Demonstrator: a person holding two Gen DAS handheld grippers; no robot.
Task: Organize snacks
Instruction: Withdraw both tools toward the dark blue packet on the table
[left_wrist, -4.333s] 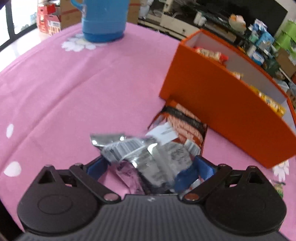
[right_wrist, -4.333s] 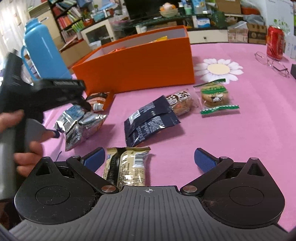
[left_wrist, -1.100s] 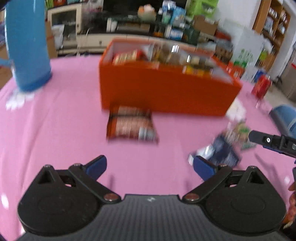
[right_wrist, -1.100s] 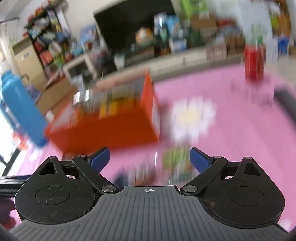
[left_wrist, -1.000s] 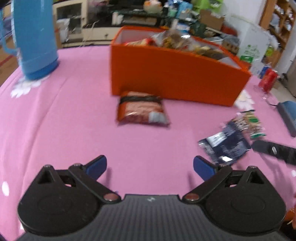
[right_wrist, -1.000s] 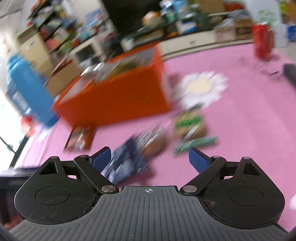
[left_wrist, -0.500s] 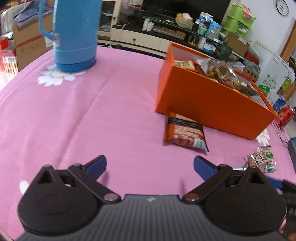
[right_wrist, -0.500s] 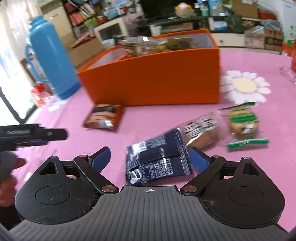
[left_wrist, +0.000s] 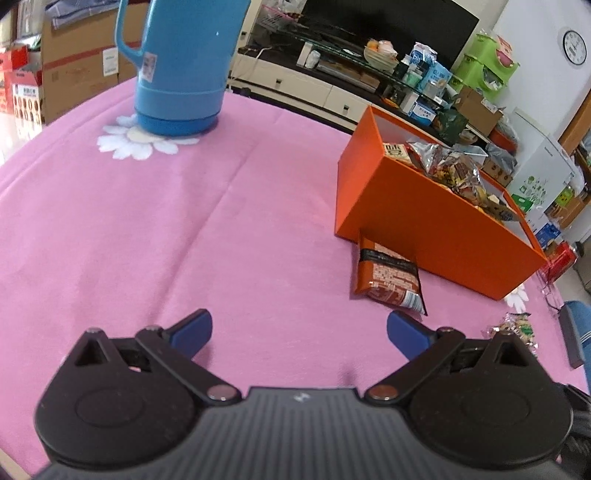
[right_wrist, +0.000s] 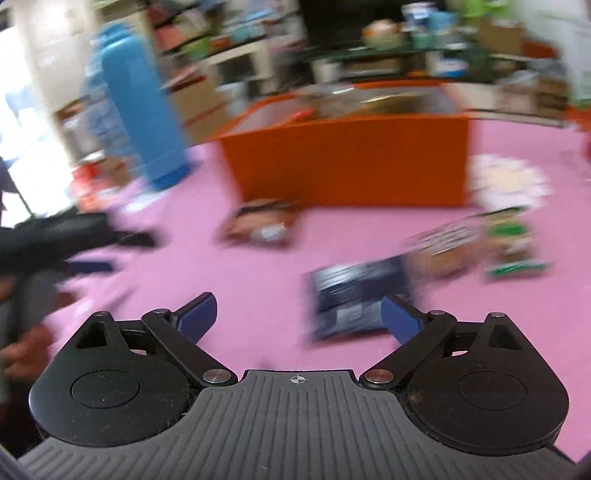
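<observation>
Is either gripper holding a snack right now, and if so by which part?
Neither: the left gripper is open and empty, and the right gripper's jaws are opening with nothing gripped.

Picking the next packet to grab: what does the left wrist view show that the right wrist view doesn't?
Only the left wrist view: the box's contents sharply, crinkled snack packets piled inside, and a wall clock.

Only the right wrist view, blurred: a dark blue packet by the right gripper, whose empty jaws are opening, and the left gripper in a hand.

Both: the orange box, blue thermos jug, reddish-brown packet, green-edged packet, pink tablecloth.
</observation>
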